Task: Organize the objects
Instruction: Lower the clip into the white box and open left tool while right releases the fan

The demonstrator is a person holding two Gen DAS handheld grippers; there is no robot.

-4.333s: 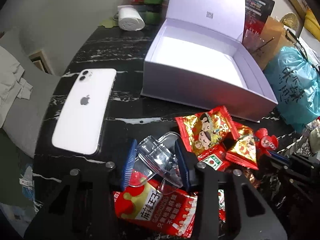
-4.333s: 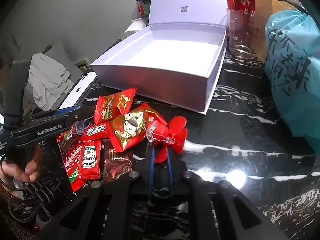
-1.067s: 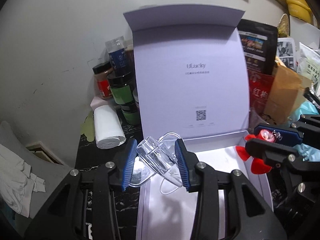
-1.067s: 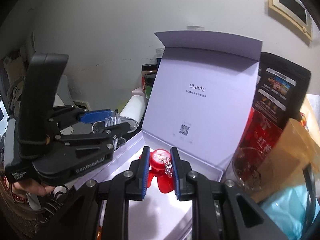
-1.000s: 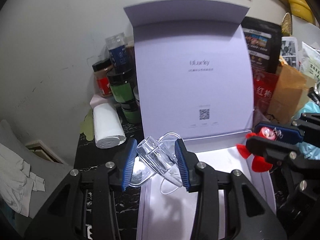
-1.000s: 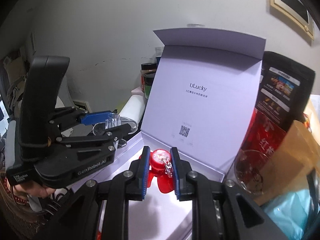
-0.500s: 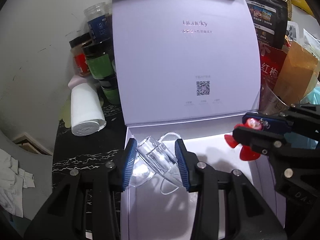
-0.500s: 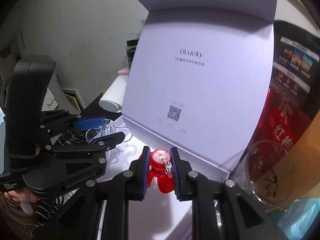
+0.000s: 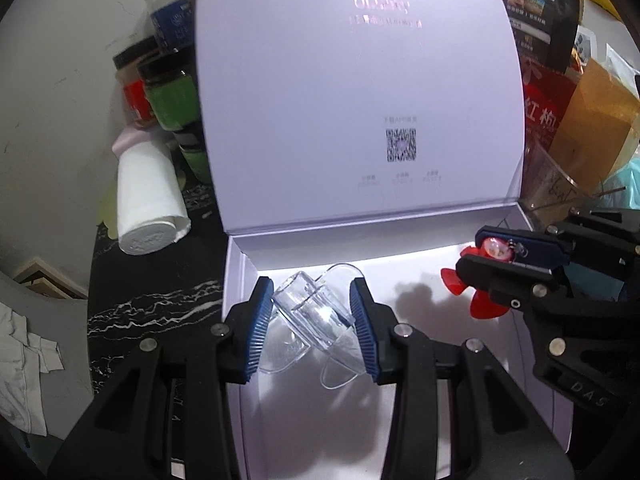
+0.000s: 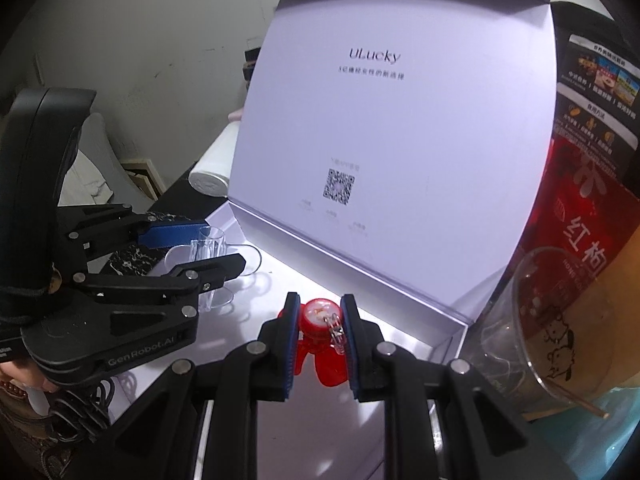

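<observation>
Left gripper (image 9: 314, 322) fingers clamped on clear plastic stand (image 9: 316, 316); right gripper (image 10: 320, 350) fingers clamped on red plastic toy (image 10: 322, 346), both above open white cardboard box (image 9: 400, 432).

Both fisheye views bend hard at the edges, with black vignette in the corners. Strong light from above blows out the white box floor (image 9: 400, 268) just beyond the fingers (image 9: 260, 320), while the raised lid (image 10: 400, 140) reads dull lilac. Dark, soft-edged shadows fall on the floor ahead of the fingers. The lid's upper print is smeared by pink glare; the surrounding wall is dim.
</observation>
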